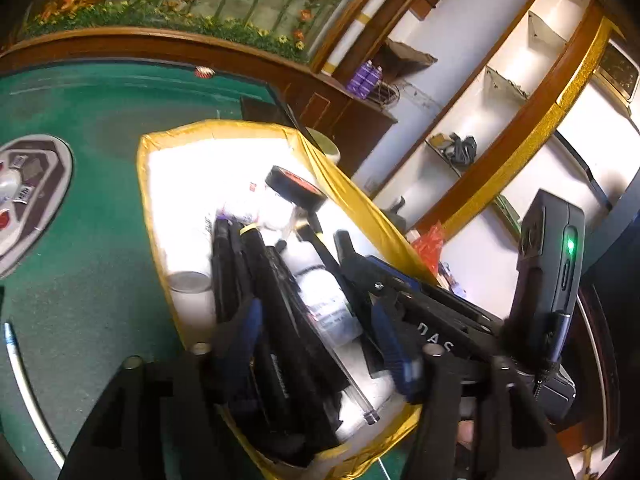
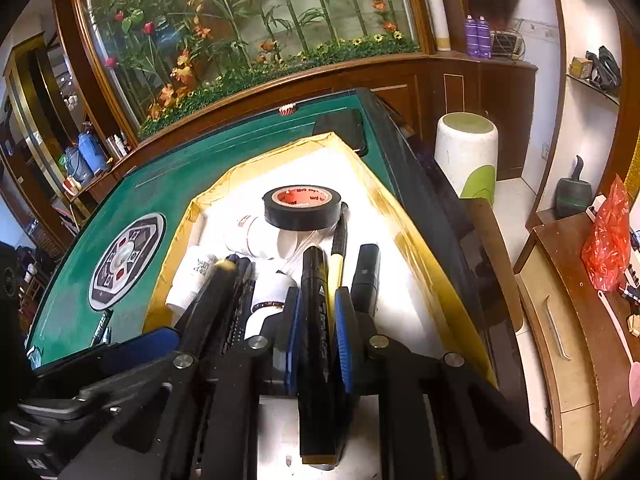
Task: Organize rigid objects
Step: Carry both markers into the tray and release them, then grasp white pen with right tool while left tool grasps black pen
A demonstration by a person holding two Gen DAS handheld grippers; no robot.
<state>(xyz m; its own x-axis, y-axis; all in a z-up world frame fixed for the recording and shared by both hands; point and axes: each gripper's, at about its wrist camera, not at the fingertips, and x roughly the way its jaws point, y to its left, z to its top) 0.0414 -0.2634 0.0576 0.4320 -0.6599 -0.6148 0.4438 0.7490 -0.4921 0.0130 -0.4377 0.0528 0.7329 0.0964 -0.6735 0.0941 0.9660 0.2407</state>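
Observation:
A white box with a yellow rim (image 2: 404, 208) (image 1: 152, 208) stands on the green table. In it lie a black tape roll (image 2: 302, 206) (image 1: 298, 192), white bottles (image 2: 256, 236), a yellow-and-black handled tool (image 2: 339, 248) and several black markers (image 1: 280, 300). My right gripper (image 2: 319, 296) is over the box's near end, shut on a black marker (image 2: 314, 280) that lies lengthwise between its blue pads. My left gripper (image 1: 320, 316) is open over the box, its blue pads wide apart, with black markers and a labelled white bottle (image 1: 324, 300) lying below between them.
The green table (image 2: 200, 168) has a grey centre panel (image 2: 126, 260), a dark phone (image 2: 342, 128) behind the box and a pen (image 2: 100, 328) at the near left. Right of the table stand a white stool (image 2: 466, 152) and a wooden cabinet with a red bag (image 2: 606, 240).

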